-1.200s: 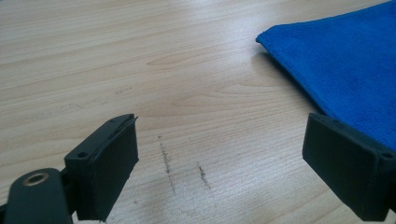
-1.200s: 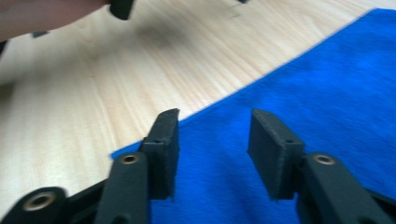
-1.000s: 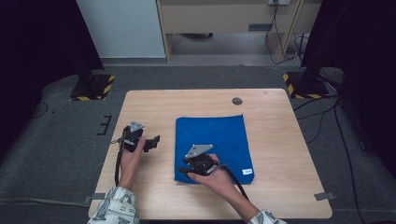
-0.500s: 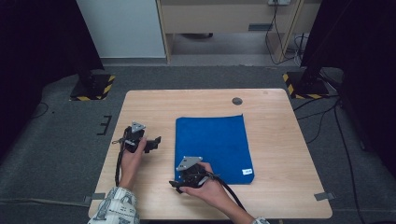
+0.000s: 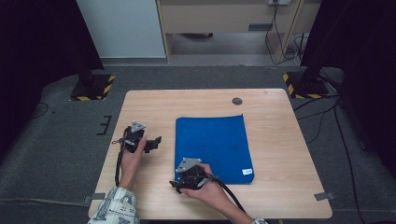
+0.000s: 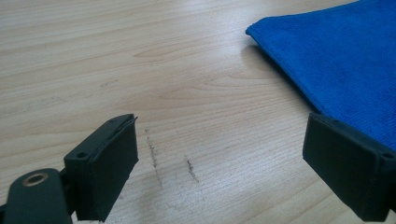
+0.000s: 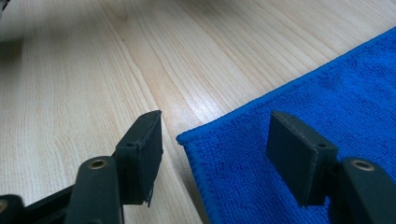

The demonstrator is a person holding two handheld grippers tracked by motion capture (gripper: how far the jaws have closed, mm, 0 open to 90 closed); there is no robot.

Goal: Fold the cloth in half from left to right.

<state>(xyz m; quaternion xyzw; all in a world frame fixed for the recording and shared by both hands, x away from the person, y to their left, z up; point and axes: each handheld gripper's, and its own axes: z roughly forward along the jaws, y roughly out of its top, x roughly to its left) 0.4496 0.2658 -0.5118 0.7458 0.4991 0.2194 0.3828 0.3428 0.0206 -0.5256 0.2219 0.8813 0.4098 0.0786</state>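
Since the earlier frames the right gripper [image 5: 176, 185] has come off the blue cloth [image 5: 212, 144] and down toward the person, to the cloth's near left corner; its jaws have just been opening and then closing slightly, with nothing pressed between the pads. The left gripper [image 5: 158, 141] has kept its place on the bare table [image 5: 280, 140], just left of the cloth's left edge, jaws wide apart and holding nothing. The cloth lies flat, a little right of the table's middle, long side running away from the person. In the right gripper view the corner of the cloth [image 7: 299, 154] sits between the two pads [image 7: 140, 154], one pad over wood, the other over the terry. Judgement: the step in hand is a pinch on that corner. To do it well, lower until the outer pad slides under or against the hem, take in the whole stitched edge rather than loose pile, close fully, then lift before pulling. The left gripper could take the far left corner to match. A small white label [image 5: 247, 171] sits at the cloth's near right corner; its writing is too small to read.
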